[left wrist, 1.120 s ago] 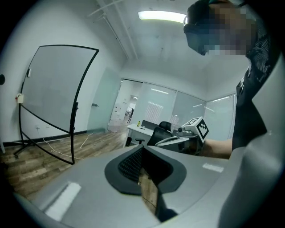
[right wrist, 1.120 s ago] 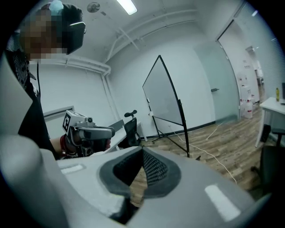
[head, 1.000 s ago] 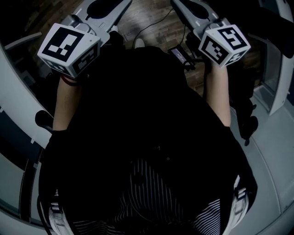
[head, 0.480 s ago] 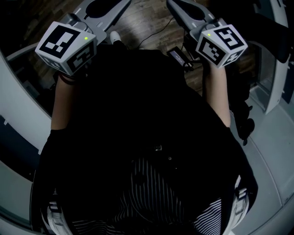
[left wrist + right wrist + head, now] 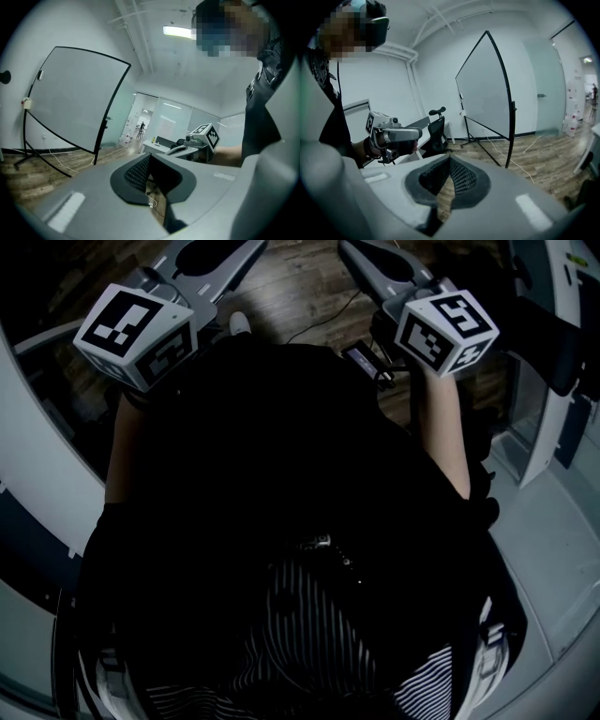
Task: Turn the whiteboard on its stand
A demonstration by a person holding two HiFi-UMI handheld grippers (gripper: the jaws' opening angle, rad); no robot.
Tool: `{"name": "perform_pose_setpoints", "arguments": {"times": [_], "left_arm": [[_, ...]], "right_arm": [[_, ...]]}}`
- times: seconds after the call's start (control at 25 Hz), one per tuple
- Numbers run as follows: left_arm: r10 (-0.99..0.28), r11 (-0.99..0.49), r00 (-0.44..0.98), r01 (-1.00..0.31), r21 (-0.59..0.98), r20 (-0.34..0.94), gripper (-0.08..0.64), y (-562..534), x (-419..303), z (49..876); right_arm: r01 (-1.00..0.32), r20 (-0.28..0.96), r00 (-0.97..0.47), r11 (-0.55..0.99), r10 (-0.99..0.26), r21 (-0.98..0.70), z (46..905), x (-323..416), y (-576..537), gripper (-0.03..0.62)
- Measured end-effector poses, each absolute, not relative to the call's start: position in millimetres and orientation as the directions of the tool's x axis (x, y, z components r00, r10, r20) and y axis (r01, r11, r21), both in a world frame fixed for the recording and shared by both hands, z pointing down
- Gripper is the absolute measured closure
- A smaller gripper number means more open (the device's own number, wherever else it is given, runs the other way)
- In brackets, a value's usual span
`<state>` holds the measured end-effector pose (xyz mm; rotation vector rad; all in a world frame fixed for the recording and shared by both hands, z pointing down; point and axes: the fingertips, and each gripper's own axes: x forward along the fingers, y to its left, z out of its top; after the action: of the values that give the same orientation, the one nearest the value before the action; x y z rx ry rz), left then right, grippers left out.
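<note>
While the large black-framed whiteboard (image 5: 75,98) stands on its black tubular stand (image 5: 100,134), nothing touches it.
Grey left gripper (image 5: 150,157), grey right gripper (image 5: 450,159): fingers pressed together, nothing between. Board on wood-plank floor (image 5: 28,180) by white wall (image 5: 93,33), well apart from both.

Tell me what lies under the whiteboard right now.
Under the whiteboard: black stand legs on the wood floor, with a white cable trailing across it. The right tool covers the nearer floor.
</note>
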<state>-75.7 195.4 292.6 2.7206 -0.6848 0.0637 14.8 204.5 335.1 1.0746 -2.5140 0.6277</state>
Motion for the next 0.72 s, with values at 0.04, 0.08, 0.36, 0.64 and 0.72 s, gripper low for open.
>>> {"name": "perform_pose_setpoints", "arguments": {"times": [0.04, 0.08, 0.36, 0.64, 0.72], "left_arm": [[-0.457, -0.825, 0.881, -0.471, 0.312, 0.121, 0.557, 192, -81, 294], [-0.459, -0.823, 0.88, -0.472, 0.316, 0.121, 0.557, 191, -86, 294], [-0.463, -0.804, 0.874, -0.485, 0.345, 0.149, 0.557, 179, -100, 305], [-0.459, -0.793, 0.874, -0.485, 0.368, 0.163, 0.557, 133, -59, 310], [-0.466, -0.793, 0.867, -0.498, 0.35, 0.178, 0.557, 128, -58, 309]], "right_arm": [[-0.739, 0.468, -0.66, 0.621, -0.588, -0.262, 337, 9, 199, 0.591], [-0.736, 0.471, -0.663, 0.624, -0.582, -0.263, 338, 3, 194, 0.591], [-0.679, 0.467, -0.713, 0.681, -0.523, -0.274, 341, -33, 166, 0.591], [-0.686, 0.481, -0.712, 0.653, -0.512, -0.321, 357, 11, 110, 0.591], [-0.679, 0.468, -0.722, 0.653, -0.51, -0.336, 358, 15, 101, 0.591]]}}
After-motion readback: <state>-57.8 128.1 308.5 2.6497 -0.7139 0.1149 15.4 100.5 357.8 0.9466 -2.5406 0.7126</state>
